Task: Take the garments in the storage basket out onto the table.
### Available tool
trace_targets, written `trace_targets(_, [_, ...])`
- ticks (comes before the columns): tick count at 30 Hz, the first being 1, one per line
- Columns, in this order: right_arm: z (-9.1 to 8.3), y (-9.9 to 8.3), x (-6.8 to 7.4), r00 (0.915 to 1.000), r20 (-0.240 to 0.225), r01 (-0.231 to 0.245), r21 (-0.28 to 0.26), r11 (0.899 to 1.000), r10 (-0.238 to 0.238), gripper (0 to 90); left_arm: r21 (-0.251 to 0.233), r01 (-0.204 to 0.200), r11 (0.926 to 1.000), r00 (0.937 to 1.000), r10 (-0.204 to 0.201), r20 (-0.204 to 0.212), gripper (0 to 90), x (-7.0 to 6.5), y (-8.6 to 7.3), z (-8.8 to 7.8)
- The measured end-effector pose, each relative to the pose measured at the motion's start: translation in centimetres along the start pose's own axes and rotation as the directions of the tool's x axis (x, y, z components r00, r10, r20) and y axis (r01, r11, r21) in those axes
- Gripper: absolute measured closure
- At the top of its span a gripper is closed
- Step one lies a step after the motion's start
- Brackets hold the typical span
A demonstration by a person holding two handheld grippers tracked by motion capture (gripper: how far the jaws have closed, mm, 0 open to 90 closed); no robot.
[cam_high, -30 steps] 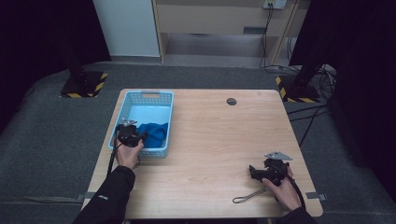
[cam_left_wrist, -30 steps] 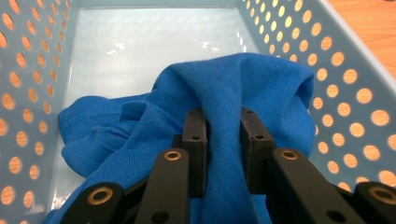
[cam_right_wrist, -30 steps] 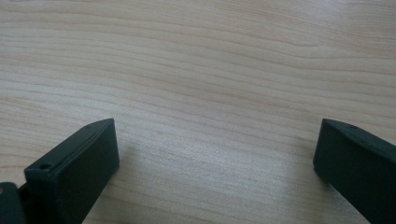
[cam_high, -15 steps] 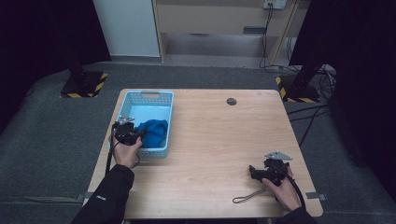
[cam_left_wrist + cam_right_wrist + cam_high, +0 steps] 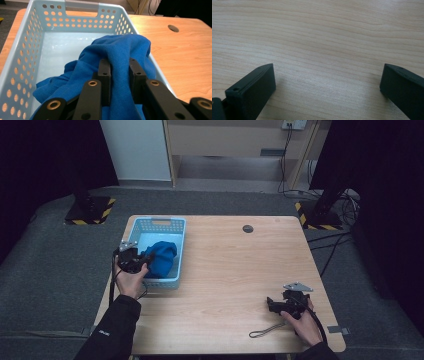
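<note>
1. Light wooden table, dark surround.
2. Perforated pale-blue plastic basket, at ten o'clock.
3. Crumpled blue knit cloth: inside basket, clamped by left gripper, bulk toward twelve o'clock.
4. Right gripper: jaws spread, nothing held, five o'clock.

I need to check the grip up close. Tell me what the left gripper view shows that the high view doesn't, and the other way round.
Left gripper view alone: fabric of the blue cloth pinched between the left gripper jaws, and the holes in the basket wall.
High view alone: the right gripper resting on the table, jaws empty, and both forearms.
Both: cloth, light blue basket, wooden table, dark round hole in the tabletop.
</note>
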State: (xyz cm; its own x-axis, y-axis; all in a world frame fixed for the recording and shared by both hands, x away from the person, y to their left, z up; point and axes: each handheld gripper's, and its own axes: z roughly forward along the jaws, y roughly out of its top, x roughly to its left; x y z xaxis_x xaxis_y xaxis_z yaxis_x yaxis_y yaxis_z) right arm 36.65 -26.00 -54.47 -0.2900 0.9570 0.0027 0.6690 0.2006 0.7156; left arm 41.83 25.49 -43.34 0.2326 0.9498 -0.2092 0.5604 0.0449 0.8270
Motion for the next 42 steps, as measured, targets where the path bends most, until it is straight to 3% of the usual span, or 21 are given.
trace_targets(8, [0.0, 0.0, 0.0, 1.0, 0.0, 0.0, 0.0, 1.0, 0.0, 0.4, -0.032, 0.019, 0.9993, 0.9995, -0.018, 0.028, 74.9, -0.3, 0.7, -1.0])
trace_targets(42, [0.0, 0.0, 0.0, 1.0, 0.0, 0.0, 0.0, 1.0, 0.0, 0.4, -0.086, 0.014, 0.9962, 0.9926, -0.003, 0.122, 74.4, -2.4, 2.1, -3.3])
